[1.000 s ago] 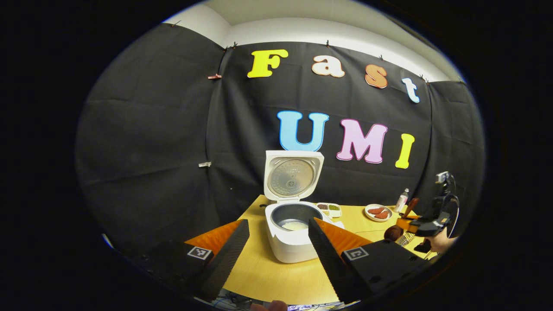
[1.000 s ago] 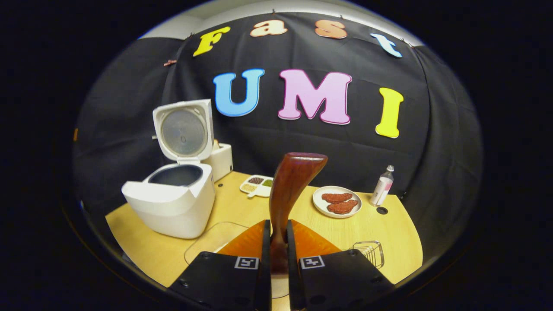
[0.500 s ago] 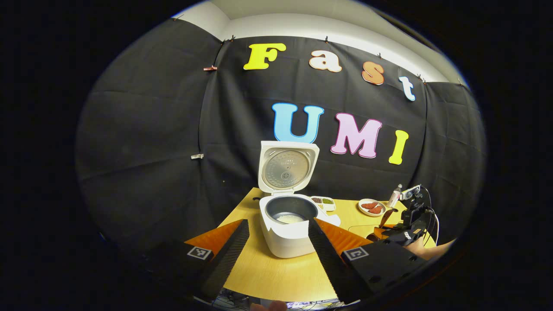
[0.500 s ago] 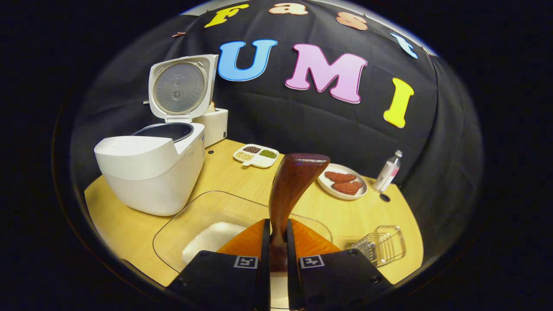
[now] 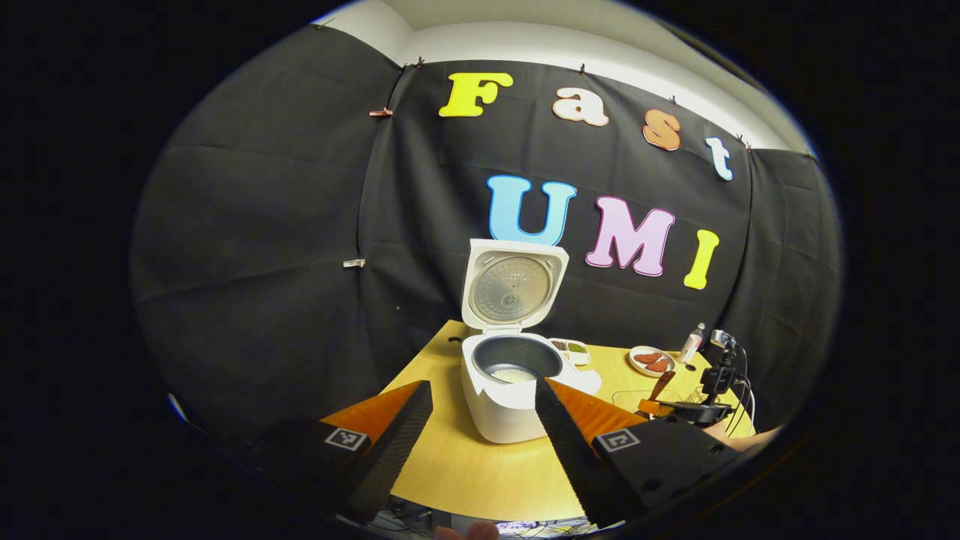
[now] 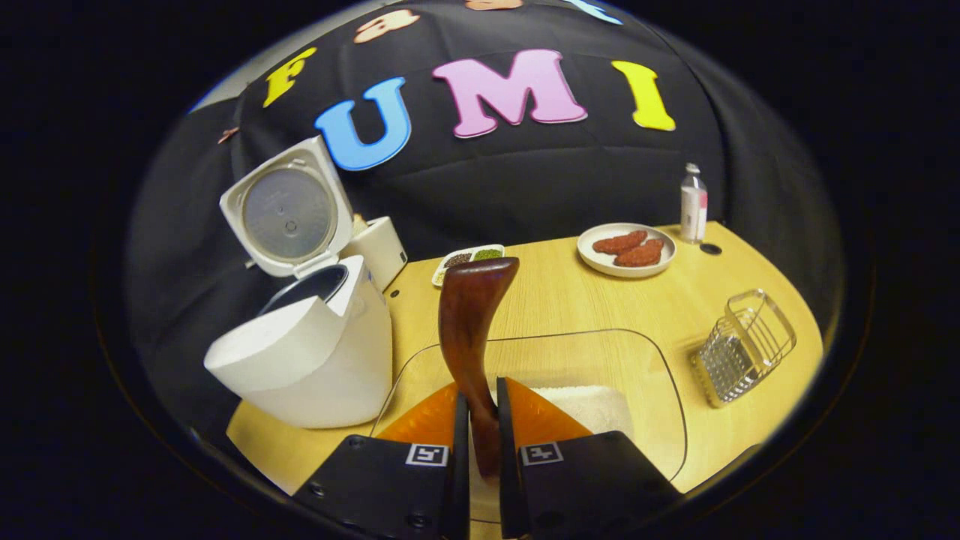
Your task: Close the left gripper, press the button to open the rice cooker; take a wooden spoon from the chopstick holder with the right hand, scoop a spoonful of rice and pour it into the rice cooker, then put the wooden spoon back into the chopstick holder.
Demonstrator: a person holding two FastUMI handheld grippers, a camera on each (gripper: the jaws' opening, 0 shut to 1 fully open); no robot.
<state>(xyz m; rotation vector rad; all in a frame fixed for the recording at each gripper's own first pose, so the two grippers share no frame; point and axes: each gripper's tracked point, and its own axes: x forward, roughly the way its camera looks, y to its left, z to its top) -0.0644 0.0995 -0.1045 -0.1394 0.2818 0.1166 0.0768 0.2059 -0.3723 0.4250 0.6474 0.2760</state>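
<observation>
The white rice cooker [image 5: 510, 397] stands with its lid [image 5: 514, 289] raised, and a little rice lies in the dark pot. My left gripper [image 5: 484, 390] hovers open in front of it, holding nothing. My right gripper [image 6: 480, 401] is shut on the dark wooden spoon [image 6: 469, 322], whose wide end rises ahead of the fingers. Just below and ahead sits the clear container [image 6: 540, 341] with white rice [image 6: 592, 405] in it. The wire chopstick holder [image 6: 742, 345] stands to the right. In the left gripper view the right gripper [image 5: 694, 409] is low over the table's right side.
The rice cooker [image 6: 315, 360] is close on the left of the clear container. A white box [image 6: 379, 247] stands behind it. Farther back on the wooden table [image 6: 570, 300] are a small divided dish [image 6: 469, 259], a plate of red pieces [image 6: 626, 249] and a small bottle [image 6: 693, 204].
My right gripper has come down with the spoon and tilted over the clear container of rice. The left gripper has barely shifted and stays open.
</observation>
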